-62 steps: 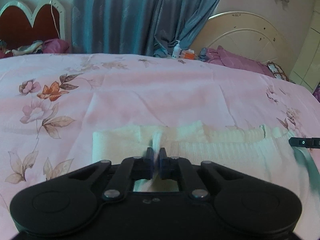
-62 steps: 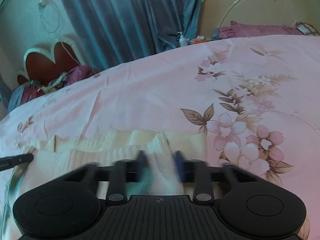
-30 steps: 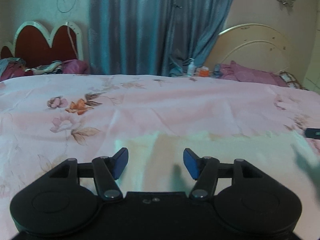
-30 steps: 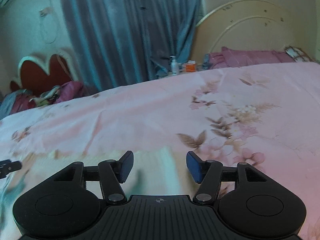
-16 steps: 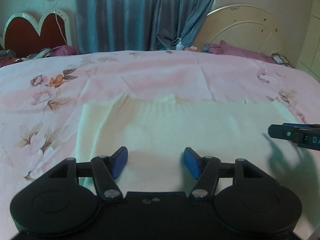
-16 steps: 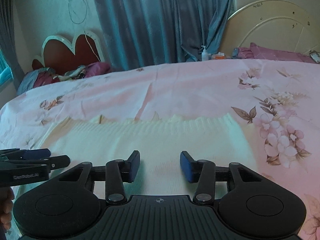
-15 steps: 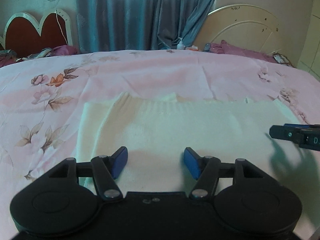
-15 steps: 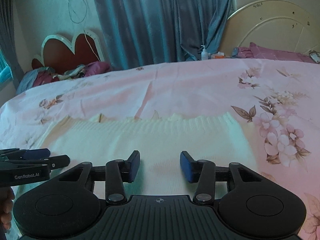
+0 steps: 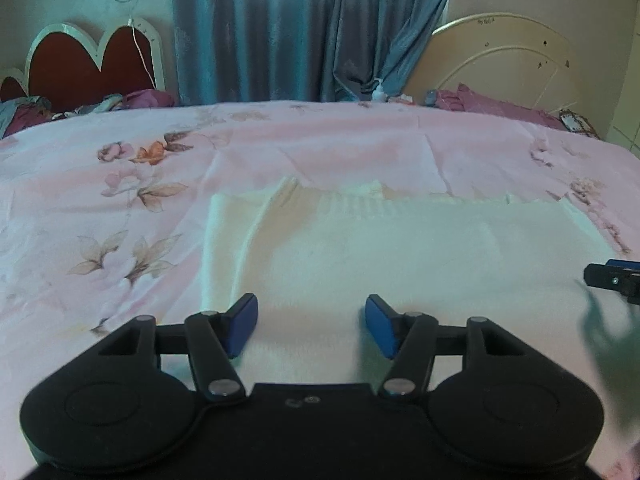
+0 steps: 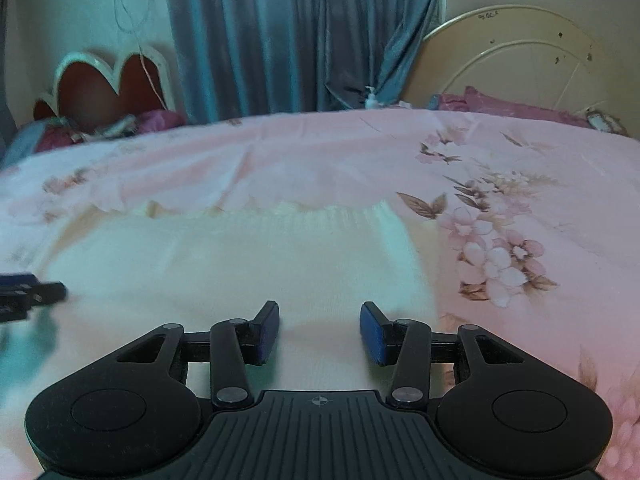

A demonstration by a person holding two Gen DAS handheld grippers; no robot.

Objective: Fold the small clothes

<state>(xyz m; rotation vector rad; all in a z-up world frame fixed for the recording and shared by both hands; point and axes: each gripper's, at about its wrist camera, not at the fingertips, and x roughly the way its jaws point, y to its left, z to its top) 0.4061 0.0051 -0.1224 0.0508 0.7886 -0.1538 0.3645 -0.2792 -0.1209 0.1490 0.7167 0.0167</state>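
Pink floral bedspread (image 9: pixel 320 148); cream knit garment (image 9: pixel 400 248) flat; blue curtains (image 9: pixel 280 28) behind.

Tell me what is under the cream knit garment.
The cream knit garment lies flat on the pink floral bedsheet, which shows around its left and far edges. Anything between its folded layers is covered.

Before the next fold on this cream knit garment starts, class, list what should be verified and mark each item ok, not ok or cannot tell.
1. Cream knit garment lies flat on the pink floral bedsheet: ok.
2. Left gripper free of cloth: ok; its jaws are closing, nothing pinched.
3. Right gripper free of cloth: ok, jaws apart over the garment.
4. Ribbed far edge lies straight: ok, roughly.
5. Left side layers line up: not ok; an under layer sticks out past the top one.
6. Near edge reachable: cannot tell, hidden behind the gripper bodies.
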